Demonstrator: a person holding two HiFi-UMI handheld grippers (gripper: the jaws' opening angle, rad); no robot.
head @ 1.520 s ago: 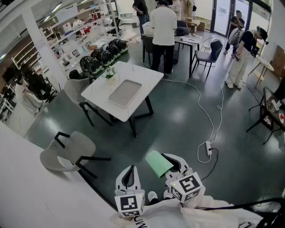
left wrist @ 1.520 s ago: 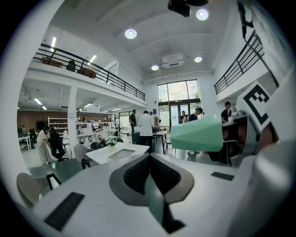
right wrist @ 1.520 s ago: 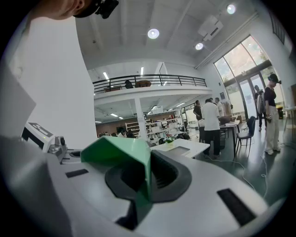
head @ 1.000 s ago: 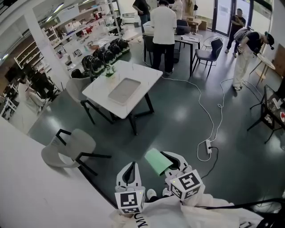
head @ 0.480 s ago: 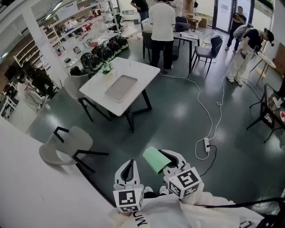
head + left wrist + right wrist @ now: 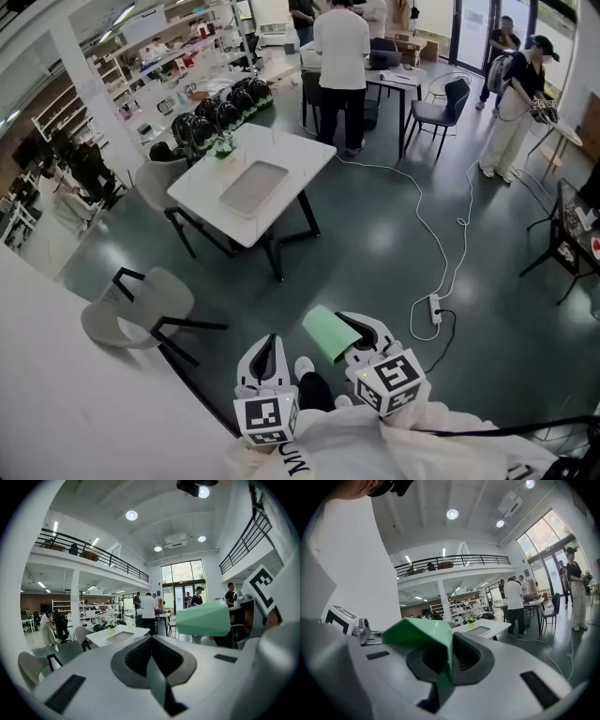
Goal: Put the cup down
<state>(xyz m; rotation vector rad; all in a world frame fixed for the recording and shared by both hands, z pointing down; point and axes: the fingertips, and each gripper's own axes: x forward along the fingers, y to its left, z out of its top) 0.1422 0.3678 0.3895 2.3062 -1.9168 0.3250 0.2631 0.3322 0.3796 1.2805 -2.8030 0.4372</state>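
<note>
1. Left gripper (image 6: 270,347), nearest, at 11 o'clock low in the head view. Its jaws are pressed together with nothing between them.
2. Right gripper (image 6: 354,336), just beside it at 1 o'clock. Its jaws are nearly together, pinching one wall of the cup, one pad inside the mouth and one outside.
3. Cup (image 6: 328,336), green and faceted, carried in the air above the floor at 12 o'clock. It lies roughly level, mouth towards the gripper and base pointing away.
   - Handling, by judgement: thin-walled and light, probably stiff plastic or card, and smooth.
   - A hard squeeze could buckle the wall.
   - The present hold at the rim suits it. Turn it upright before letting go, since an empty cup tips easily.
4. Chair (image 6: 131,314), grey shell, at 9 o'clock and well apart from the cup.
5. Power strip (image 6: 434,309) on the floor at 2 o'clock, its white cable trailing away.
6. White table (image 6: 291,155) at 11 o'clock, bearing a grey tray (image 6: 253,187) and a small plant (image 6: 223,145). It is the nearest level surface in sight.
7. Person in a white top (image 6: 342,52), far off at 12 o'clock beside a further desk.
</note>
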